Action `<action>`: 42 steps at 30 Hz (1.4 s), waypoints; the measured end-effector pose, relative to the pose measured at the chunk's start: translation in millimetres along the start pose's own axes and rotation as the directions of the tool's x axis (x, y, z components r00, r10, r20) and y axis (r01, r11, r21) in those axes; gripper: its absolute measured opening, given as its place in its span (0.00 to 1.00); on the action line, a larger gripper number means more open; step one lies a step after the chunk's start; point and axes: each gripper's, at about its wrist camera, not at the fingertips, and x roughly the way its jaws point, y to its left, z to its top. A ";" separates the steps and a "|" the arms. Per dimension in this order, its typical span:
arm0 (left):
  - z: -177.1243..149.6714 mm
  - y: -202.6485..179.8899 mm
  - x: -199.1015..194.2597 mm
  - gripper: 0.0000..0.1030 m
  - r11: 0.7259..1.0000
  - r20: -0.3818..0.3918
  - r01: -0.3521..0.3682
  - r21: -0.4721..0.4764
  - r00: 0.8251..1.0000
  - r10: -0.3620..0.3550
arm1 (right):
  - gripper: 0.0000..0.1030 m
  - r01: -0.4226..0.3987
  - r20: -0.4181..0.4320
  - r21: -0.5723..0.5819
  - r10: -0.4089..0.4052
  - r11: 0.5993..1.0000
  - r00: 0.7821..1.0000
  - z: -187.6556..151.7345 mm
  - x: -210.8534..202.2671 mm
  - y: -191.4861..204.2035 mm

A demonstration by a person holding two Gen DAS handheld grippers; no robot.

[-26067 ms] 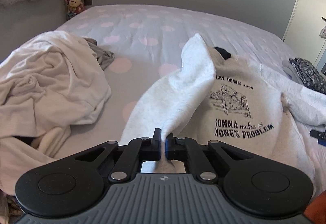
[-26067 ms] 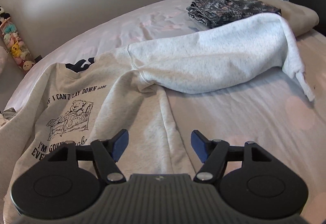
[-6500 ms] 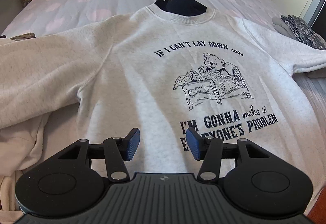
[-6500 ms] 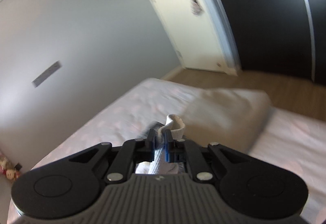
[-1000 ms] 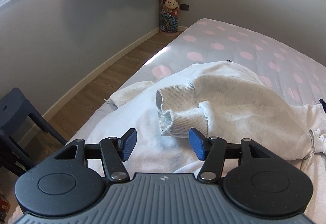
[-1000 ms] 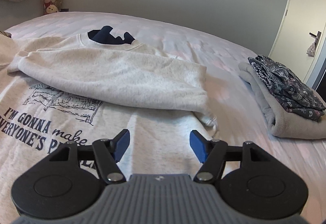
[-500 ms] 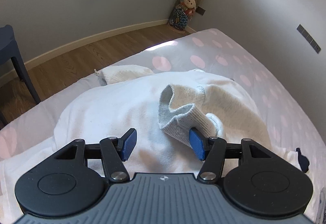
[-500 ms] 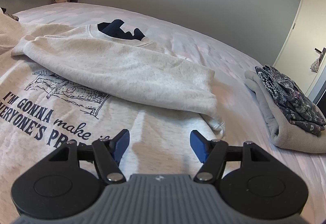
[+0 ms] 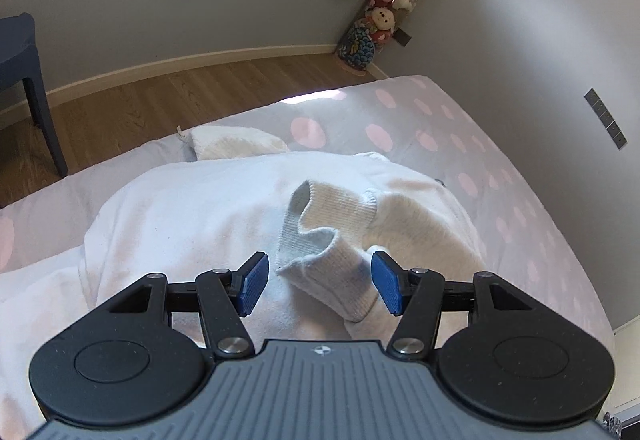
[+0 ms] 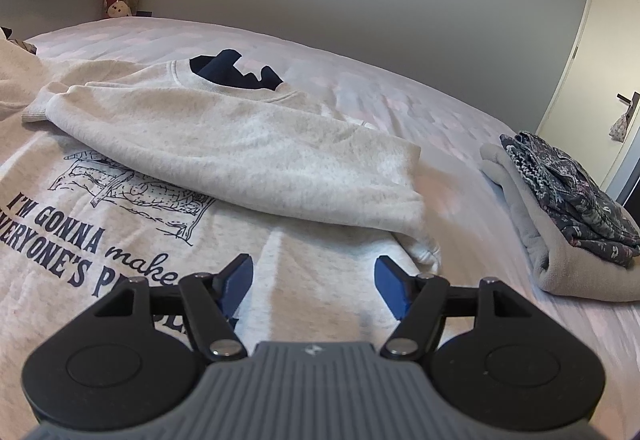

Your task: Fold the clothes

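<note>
Spotted bedsheet (image 9: 400, 119), sweatshirt (image 10: 320, 280) half folded, one sleeve (image 10: 240, 159) laid across its chest.

Nearest, the left gripper (image 9: 320, 282) stood open astride the other sleeve's ribbed cuff (image 9: 324, 240), unpinched; that sleeve ran away rightward. Right gripper (image 10: 312, 284) hung open, empty, over the hem.
</note>
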 end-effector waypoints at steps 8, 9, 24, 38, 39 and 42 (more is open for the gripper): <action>1.5 2.8 8.1 0.19 0.998 -0.003 0.016 -0.068 1.000 -0.016 | 0.69 -0.002 0.045 -0.065 0.005 0.998 0.999 1.7 -5.2 9.2; 3.4 -1.1 4.9 0.11 0.998 0.005 0.015 -0.063 1.000 -0.015 | 0.69 -0.003 0.047 -0.066 0.006 0.998 0.999 1.8 -5.1 9.4; 1.6 -197.9 -104.0 0.06 0.960 0.167 0.084 0.266 0.977 -0.132 | 0.69 -0.004 0.090 0.021 0.003 1.000 0.996 1.4 -8.9 -15.8; -91.1 -443.0 -133.9 0.06 0.781 0.098 0.234 0.579 0.931 -0.351 | 0.69 0.020 0.073 0.270 -0.041 0.963 0.997 0.9 -14.9 -67.0; -101.8 -457.2 -129.2 0.06 0.762 0.078 0.241 0.601 0.931 -0.356 | 0.69 0.027 0.065 0.274 -0.047 0.961 0.997 1.4 -13.5 -68.6; -138.4 -497.1 -106.9 0.06 0.706 0.009 0.280 0.651 0.927 -0.376 | 0.67 0.038 0.048 0.279 -0.053 0.959 0.997 3.0 -10.4 -74.8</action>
